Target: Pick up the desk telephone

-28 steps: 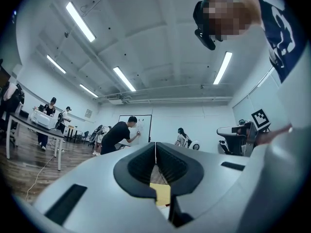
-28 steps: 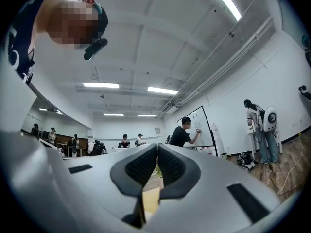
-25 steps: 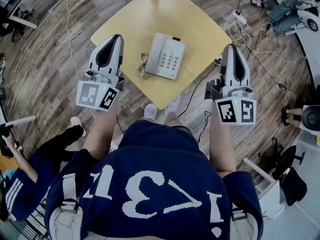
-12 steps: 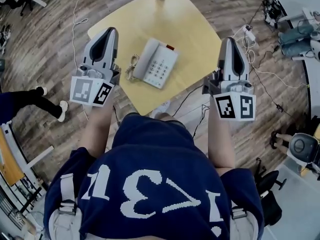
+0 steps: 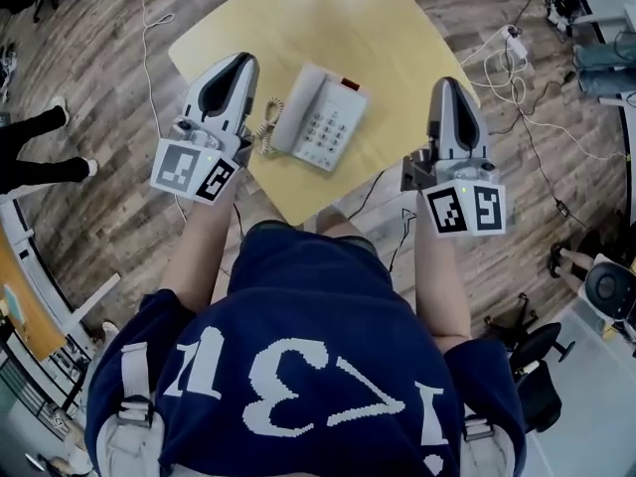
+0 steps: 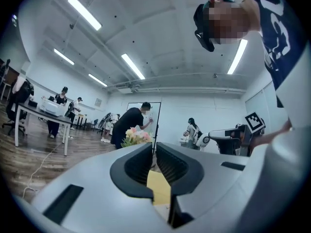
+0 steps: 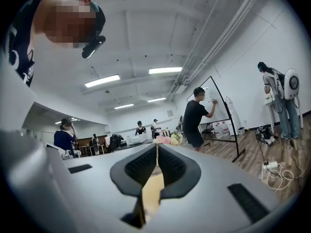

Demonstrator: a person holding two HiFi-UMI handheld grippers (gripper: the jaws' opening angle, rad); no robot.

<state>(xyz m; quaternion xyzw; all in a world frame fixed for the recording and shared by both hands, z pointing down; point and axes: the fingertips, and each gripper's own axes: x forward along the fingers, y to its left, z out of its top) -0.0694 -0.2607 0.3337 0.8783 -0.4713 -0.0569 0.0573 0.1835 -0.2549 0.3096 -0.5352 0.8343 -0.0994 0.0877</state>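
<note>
The left gripper [image 5: 238, 63] has been brought in beside the desk telephone [image 5: 320, 117], its tip now set over the counter [image 5: 328, 18] near the coiled cord [image 5: 266, 125]. The right gripper [image 5: 446, 84] has been drawn closer to the counter's edge.

I see a smooth, pale grey plastic desk telephone [image 5: 320, 117] on a matt yellow square tabletop [image 5: 328, 18]. The left gripper [image 5: 241, 61] and right gripper [image 5: 446, 83] wear matt grey plastic shells and ribbed black pads [image 6: 168, 168]. The brown plank floor [image 5: 109, 217] looks like grained wood.
</note>
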